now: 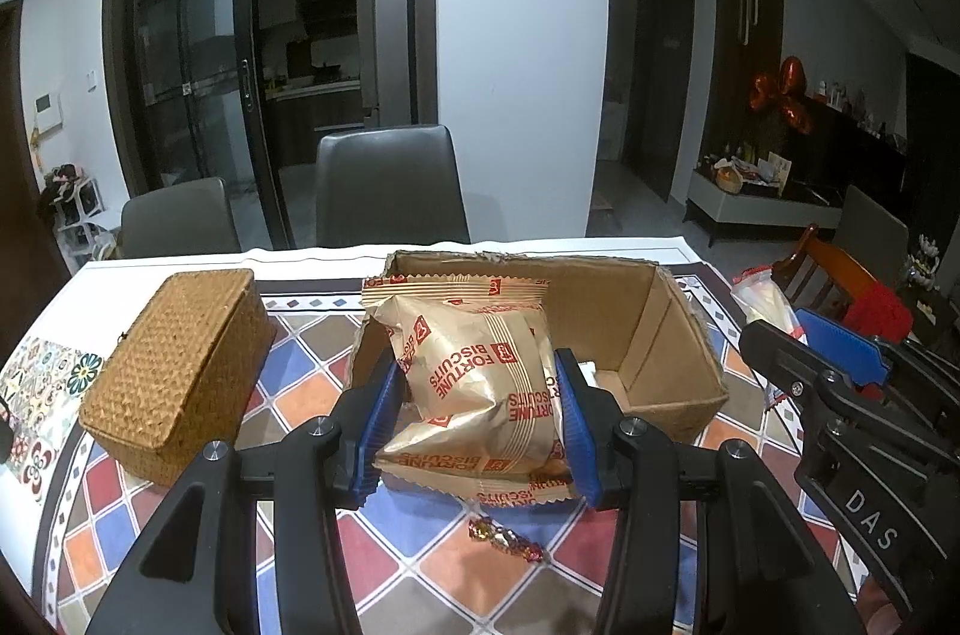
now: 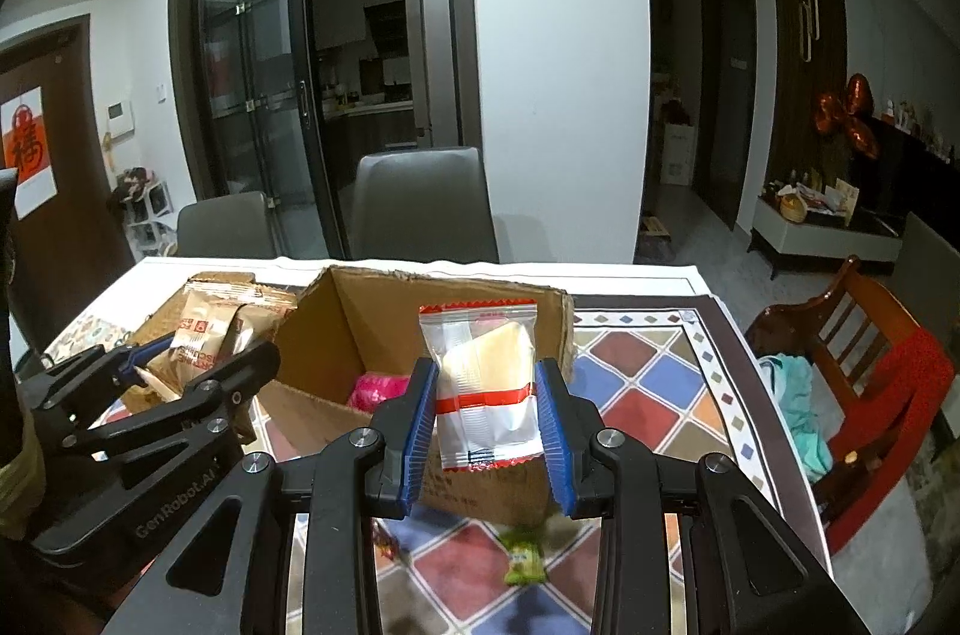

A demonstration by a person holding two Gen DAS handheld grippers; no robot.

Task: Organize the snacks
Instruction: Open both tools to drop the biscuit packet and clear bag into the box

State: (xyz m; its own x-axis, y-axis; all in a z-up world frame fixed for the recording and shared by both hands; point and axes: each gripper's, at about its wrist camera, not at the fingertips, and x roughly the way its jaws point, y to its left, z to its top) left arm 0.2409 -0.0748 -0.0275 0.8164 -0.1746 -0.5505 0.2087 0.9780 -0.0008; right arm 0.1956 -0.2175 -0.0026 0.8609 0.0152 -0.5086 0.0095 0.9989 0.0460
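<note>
over the middle of the table (image 1: 312,377), near its far edge, sits an open cardboard box (image 1: 672,335) with its flaps cut off. left gripper (image 1: 477,413) is clamped on gold fortune biscuits packs (image 1: 480,383), looks like two or more stacked, blue pads pressing both sides, held up just in front of the box's left end. right gripper (image 2: 485,416) is closed on a clear wrapped pastry with red bands (image 2: 486,383), held upright in front of the box's right half. in the right wrist view a pink item (image 2: 375,389) already lies inside the box on the floor of it; what it is exactly, can't tell.

woven rattan box (image 1: 174,371), lid shut, sits left of the cardboard box, apart from it. loose on the table toward the near edge: a small gold-red candy (image 1: 507,545) and a green wrapped candy (image 2: 523,563), both untouched.

step judged: transport phase, both snacks lifted and carried toward the box, not yet dropped in. next move likely calls for pushing each gripper forward over the box rim, clearing the cardboard wall, then letting the jaws part so the packs fall inside. risk: the stacked biscuits packs could slip apart or snag on the near wall; the two grippers are close side by side and may bump. loose candies remain to pick after.
</note>
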